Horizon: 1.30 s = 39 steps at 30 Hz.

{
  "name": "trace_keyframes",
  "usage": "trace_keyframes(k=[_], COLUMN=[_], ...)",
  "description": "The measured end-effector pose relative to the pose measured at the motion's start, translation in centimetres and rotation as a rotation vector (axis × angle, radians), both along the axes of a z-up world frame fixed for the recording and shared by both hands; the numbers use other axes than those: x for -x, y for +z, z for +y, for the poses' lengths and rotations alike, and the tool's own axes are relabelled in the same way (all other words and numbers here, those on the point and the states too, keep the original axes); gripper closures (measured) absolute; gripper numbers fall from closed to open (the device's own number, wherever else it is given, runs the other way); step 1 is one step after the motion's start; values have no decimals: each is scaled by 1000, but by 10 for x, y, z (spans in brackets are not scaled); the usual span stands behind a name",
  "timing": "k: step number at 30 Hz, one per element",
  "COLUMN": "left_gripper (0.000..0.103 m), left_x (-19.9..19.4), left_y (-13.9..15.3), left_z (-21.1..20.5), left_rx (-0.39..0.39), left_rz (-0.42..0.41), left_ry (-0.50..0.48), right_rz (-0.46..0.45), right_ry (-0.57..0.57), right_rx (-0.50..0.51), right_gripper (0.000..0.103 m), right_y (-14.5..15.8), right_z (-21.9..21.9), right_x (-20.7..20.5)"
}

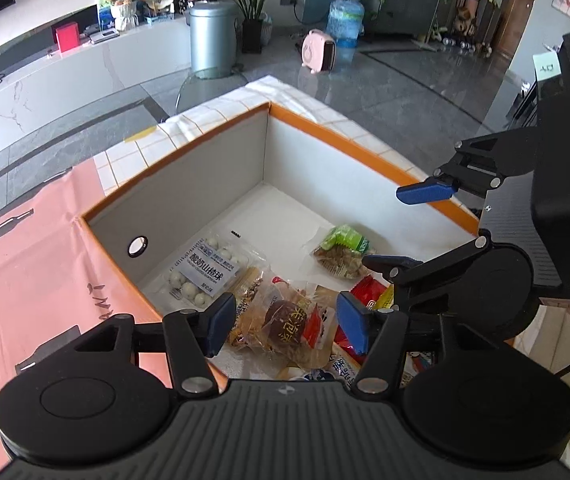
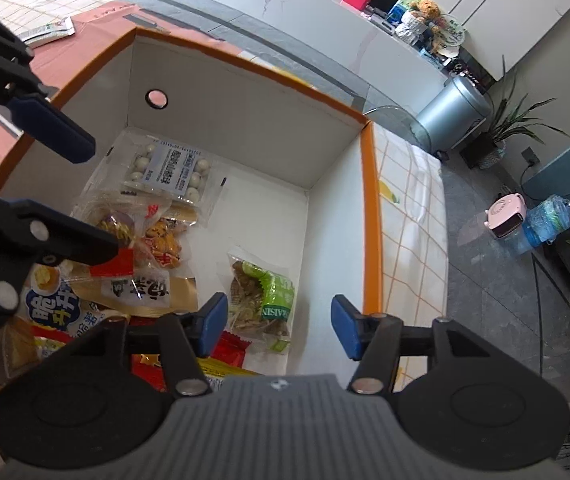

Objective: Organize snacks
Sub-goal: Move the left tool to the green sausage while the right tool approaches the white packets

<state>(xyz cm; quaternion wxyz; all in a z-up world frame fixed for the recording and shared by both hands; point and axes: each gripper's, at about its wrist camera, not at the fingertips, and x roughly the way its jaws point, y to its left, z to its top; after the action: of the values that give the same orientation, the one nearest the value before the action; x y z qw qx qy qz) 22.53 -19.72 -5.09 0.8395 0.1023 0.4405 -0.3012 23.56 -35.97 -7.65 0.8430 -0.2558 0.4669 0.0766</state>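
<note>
Both the left gripper (image 1: pixel 285 320) and right gripper (image 2: pixel 281 322) hang spread and empty over the orange-rimmed box (image 1: pixel 365 152); the snack packets (image 1: pixel 285 316) lie piled at its near side; sorting looks largely done; one packet (image 2: pixel 51 28) remains outside, far left.

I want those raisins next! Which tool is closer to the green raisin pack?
Probably the right tool: the green raisin pack lies just beyond its open tips. The left tool hangs over the brown bun packet instead.
</note>
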Motion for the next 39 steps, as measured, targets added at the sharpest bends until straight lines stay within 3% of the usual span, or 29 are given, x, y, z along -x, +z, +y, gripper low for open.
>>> trace_keyframes(k=[9, 22, 30, 39], left_gripper=[35, 35, 35, 35], left_x=[26, 48, 47, 23], left_y=[37, 79, 80, 56], left_z=[39, 134, 207, 286], left_rx=[56, -8, -81, -108], left_rz=[-72, -188, -196, -111], left_ry=[60, 139, 212, 326], right_rz=[-113, -293, -249, -142], right_ry=[-160, -201, -171, -175], right_rx=[-146, -407, -537, -609], right_gripper=[45, 44, 42, 41], right_y=[39, 87, 76, 34], right_z=[10, 84, 147, 210], right_x=[33, 79, 75, 48])
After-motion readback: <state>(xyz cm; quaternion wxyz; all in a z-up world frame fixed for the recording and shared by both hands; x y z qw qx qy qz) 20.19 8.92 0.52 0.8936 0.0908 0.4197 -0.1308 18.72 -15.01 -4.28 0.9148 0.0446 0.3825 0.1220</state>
